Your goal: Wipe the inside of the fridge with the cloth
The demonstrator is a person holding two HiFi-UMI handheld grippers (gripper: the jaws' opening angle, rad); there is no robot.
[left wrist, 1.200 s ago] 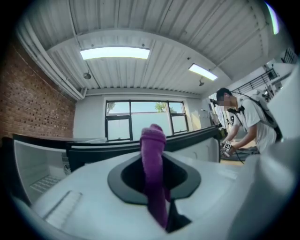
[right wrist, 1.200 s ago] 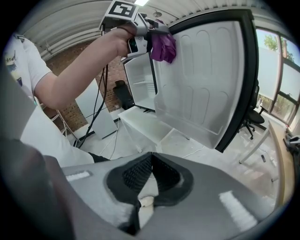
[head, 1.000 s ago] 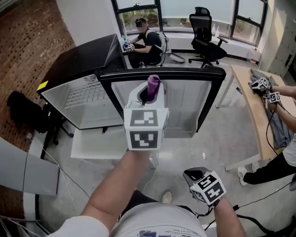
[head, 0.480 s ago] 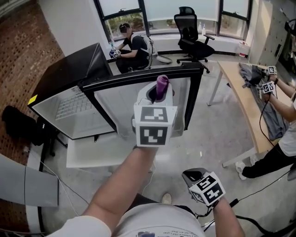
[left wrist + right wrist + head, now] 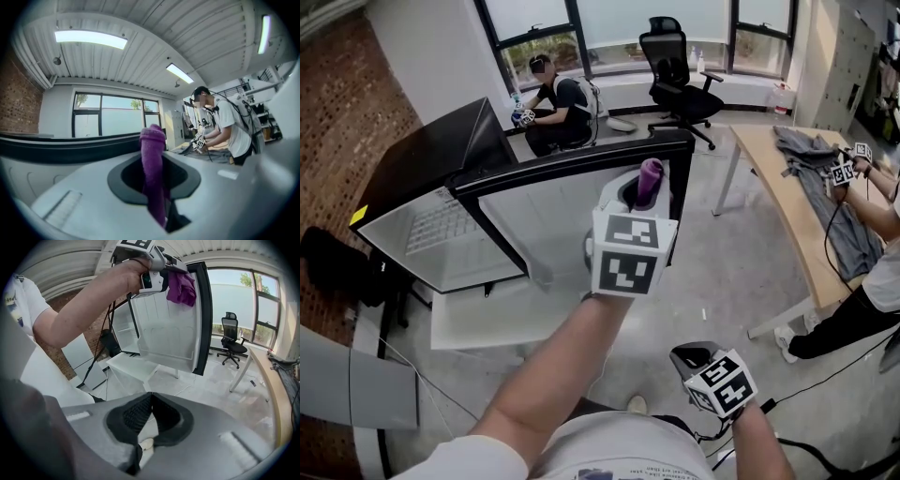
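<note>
In the head view my left gripper point(image 5: 645, 192) is raised at mid-frame, shut on a purple cloth point(image 5: 650, 174) that sticks up from its jaws. It hangs in front of the white inner side of the open fridge door point(image 5: 553, 220), near the door's black right edge. The black fridge body point(image 5: 431, 155) stands to the left, its white inside point(image 5: 441, 230) showing. The left gripper view points up at the ceiling with the cloth point(image 5: 153, 168) pinched between the jaws. My right gripper point(image 5: 694, 356) hangs low by my body, shut and empty point(image 5: 150, 395). From there the cloth point(image 5: 182, 287) shows against the door point(image 5: 171, 336).
A white shelf panel point(image 5: 487, 314) lies on the floor under the door. A wooden table point(image 5: 783, 202) with grey fabric point(image 5: 825, 187) stands at the right, where another person's hands point(image 5: 848, 167) work. A seated person point(image 5: 558, 103) and an office chair point(image 5: 675, 61) are by the windows.
My left gripper, still holding the cloth, has shifted right across the door toward its black edge. The view has turned a little. My right gripper has stayed put.
</note>
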